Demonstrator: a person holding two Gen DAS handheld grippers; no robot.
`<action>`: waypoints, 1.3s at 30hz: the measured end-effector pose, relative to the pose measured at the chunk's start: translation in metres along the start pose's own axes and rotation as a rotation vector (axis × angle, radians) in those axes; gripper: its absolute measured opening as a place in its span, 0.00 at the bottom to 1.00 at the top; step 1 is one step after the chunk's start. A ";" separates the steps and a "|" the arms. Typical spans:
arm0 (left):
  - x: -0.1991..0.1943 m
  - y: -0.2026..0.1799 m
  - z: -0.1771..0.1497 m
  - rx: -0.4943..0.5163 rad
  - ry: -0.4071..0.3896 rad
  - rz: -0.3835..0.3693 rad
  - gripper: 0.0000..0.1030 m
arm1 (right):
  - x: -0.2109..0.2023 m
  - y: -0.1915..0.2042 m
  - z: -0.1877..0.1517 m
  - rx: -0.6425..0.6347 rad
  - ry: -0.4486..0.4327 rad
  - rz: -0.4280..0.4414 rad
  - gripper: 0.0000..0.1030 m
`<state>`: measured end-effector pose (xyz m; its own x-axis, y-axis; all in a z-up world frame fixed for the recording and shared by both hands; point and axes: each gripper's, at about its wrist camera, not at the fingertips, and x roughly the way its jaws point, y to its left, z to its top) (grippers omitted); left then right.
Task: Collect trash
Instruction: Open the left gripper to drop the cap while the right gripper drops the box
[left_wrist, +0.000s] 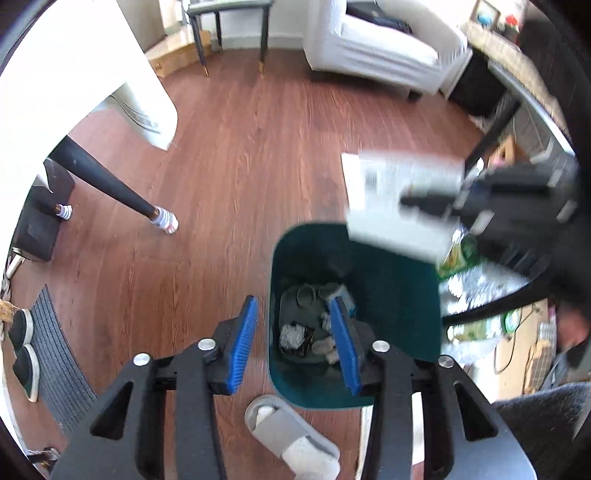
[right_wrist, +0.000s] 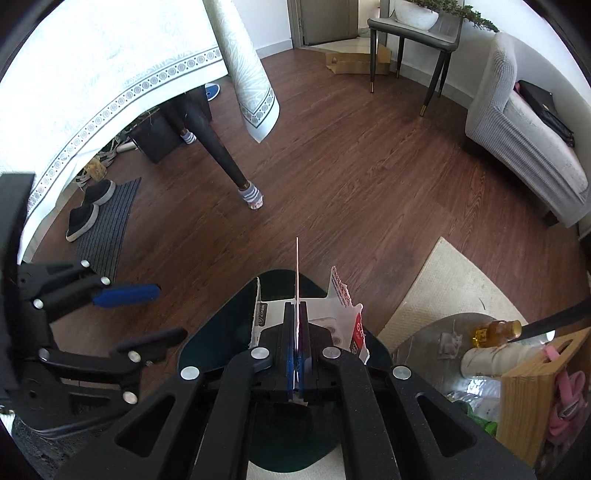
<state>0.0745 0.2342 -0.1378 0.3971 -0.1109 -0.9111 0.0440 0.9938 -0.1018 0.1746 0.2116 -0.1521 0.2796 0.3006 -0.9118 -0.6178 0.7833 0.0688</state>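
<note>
A dark teal trash bin (left_wrist: 391, 295) stands on the wooden floor with several wrappers and scraps (left_wrist: 306, 332) at its bottom. My left gripper (left_wrist: 293, 301) hangs open above the bin's left rim, with nothing between its blue pads (left_wrist: 243, 343). My right gripper (left_wrist: 410, 201) comes in from the right, shut on a flat white cardboard package (left_wrist: 391, 199) held over the bin's far corner. In the right wrist view the right gripper (right_wrist: 295, 306) pinches the torn package (right_wrist: 343, 314) edge-on above the bin (right_wrist: 218, 332), and the left gripper (right_wrist: 171, 312) is open at the left.
A grey slipper (left_wrist: 288, 432) lies just in front of the bin. A black table leg (left_wrist: 110, 184) under a white tablecloth stands left, with a mat and shoes (left_wrist: 26, 350) beyond. A low table with bottles (right_wrist: 495, 332) and a wooden box (right_wrist: 532, 391) sit right.
</note>
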 end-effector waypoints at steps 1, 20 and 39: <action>-0.007 0.001 0.003 -0.005 -0.020 -0.007 0.37 | 0.004 0.000 -0.002 0.001 0.013 -0.001 0.01; -0.111 -0.034 0.049 -0.091 -0.350 -0.108 0.25 | 0.066 0.005 -0.052 -0.050 0.224 -0.009 0.01; -0.140 -0.052 0.061 -0.123 -0.447 -0.121 0.33 | -0.003 0.021 -0.070 -0.143 0.060 0.032 0.44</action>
<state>0.0725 0.1981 0.0196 0.7525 -0.1882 -0.6311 0.0164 0.9633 -0.2678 0.1097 0.1893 -0.1763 0.2158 0.2878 -0.9331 -0.7256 0.6867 0.0440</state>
